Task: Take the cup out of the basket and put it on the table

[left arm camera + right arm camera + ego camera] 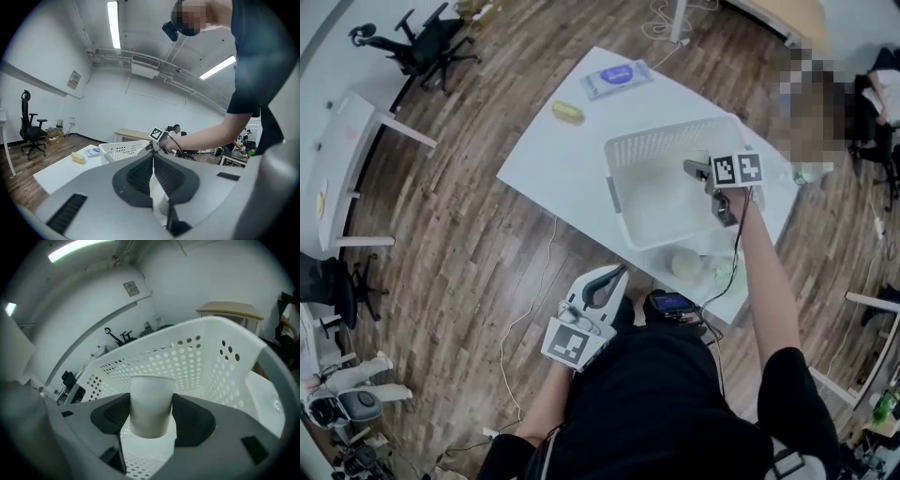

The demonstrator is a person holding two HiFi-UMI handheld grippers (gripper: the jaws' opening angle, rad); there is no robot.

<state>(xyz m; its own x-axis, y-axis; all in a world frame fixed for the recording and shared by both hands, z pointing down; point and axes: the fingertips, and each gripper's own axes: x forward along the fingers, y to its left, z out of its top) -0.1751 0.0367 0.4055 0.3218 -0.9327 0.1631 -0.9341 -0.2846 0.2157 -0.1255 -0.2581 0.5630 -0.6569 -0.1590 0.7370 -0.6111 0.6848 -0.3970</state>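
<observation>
A white paper cup (150, 404) stands upright between the two dark pads of my right gripper (150, 422), and both pads press on its sides. It is inside the white perforated basket (206, 357), just above the basket floor. In the head view the right gripper (724, 204) reaches down into the right part of the basket (667, 145), and the cup itself is hidden under it. My left gripper (613, 276) hangs off the table by the person's body, shut with nothing in it; its jaws (152, 161) meet in the left gripper view.
The basket stands on a white table (567, 164). A yellow object (567, 112) and a flat wipes pack (617, 78) lie at the far end. Two pale round things (685, 263) sit on the table in front of the basket. Office chairs (422, 42) stand on the wooden floor.
</observation>
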